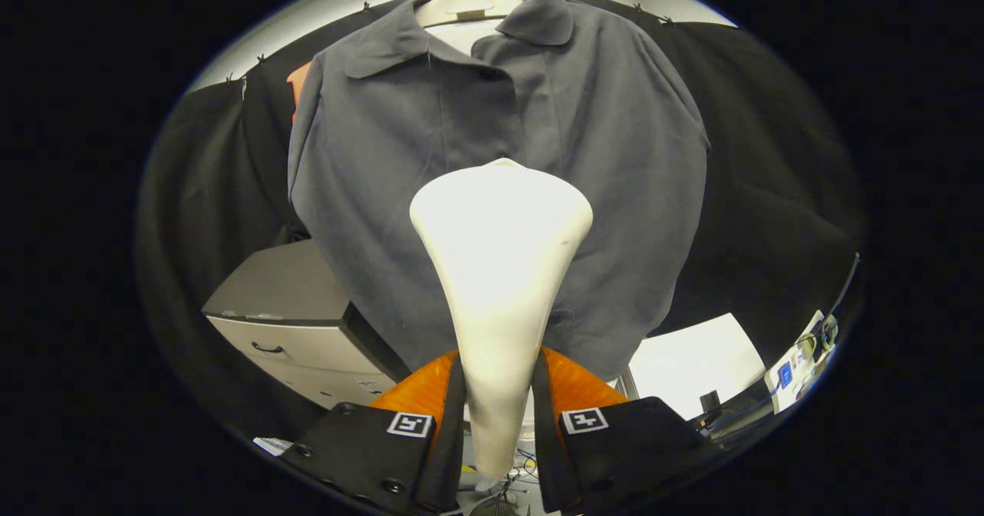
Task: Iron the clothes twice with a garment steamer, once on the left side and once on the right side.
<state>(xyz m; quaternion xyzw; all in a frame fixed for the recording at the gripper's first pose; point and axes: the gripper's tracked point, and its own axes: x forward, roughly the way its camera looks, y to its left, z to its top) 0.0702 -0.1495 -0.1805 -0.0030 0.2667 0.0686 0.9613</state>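
Between your fingers [498, 408] sits the steamer [500, 270], its narrow handle clenched from both sides and its wide white head pointing up at the shirt [500, 154]. You have no readable brand or writing on the steamer or shirt; each finger carries a square black-and-white marker. That grey shirt hangs on a pale dummy [461, 1], collar open, placket just beyond the steamer's head. Black cloth lines the booth behind it. Left of the shirt stands a grey cabinet [284, 308] with a drawer handle. To the right, a white worktop [692, 362] holds cables.
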